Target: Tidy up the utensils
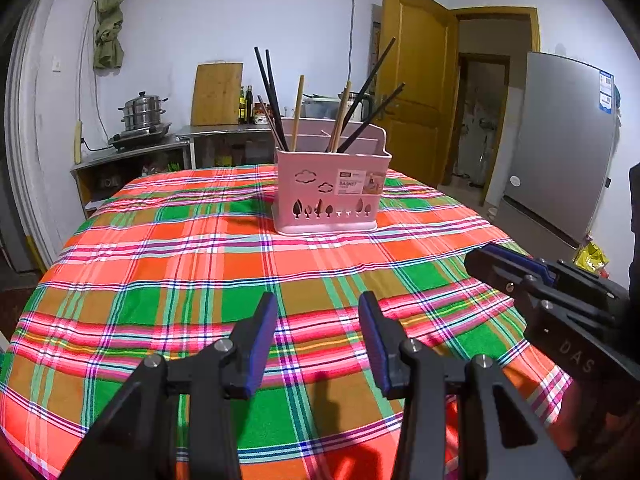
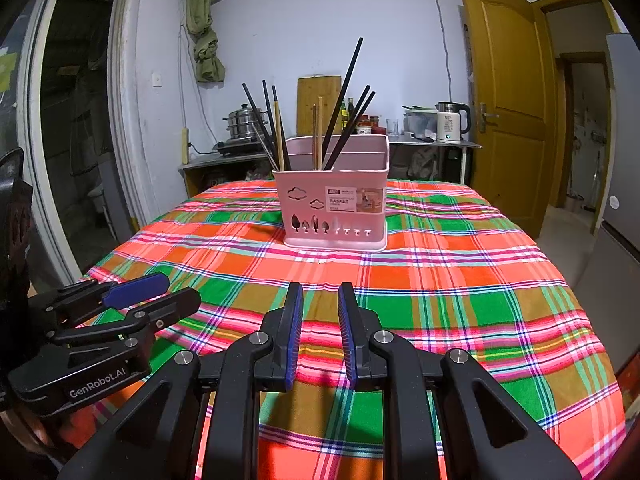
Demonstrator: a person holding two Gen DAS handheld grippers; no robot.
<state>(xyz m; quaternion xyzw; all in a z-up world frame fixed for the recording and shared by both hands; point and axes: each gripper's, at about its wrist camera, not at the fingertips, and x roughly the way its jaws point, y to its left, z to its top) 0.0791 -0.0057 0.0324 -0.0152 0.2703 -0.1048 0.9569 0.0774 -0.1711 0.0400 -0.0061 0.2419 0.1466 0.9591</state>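
A pink utensil basket (image 1: 332,188) (image 2: 336,200) stands upright on the plaid tablecloth (image 1: 180,264) (image 2: 460,280), toward the far side. Black chopsticks (image 1: 272,96) (image 2: 344,100) and wooden chopsticks (image 1: 298,108) (image 2: 278,136) lean in its compartments. Well short of the basket, my left gripper (image 1: 318,296) (image 2: 180,290) hovers open over the near cloth with nothing between its fingers. My right gripper (image 2: 321,288) (image 1: 480,254) is beside it on the right; its jaws stand a narrow gap apart and hold nothing. I see no loose utensils on the cloth.
Behind the table a low counter (image 1: 132,152) carries a steamer pot (image 1: 142,114), a cutting board (image 1: 216,94), bottles and a kettle (image 2: 450,122). A yellow door (image 1: 416,80) stands open at the right, and a grey fridge (image 1: 560,148) is beyond the table's right edge.
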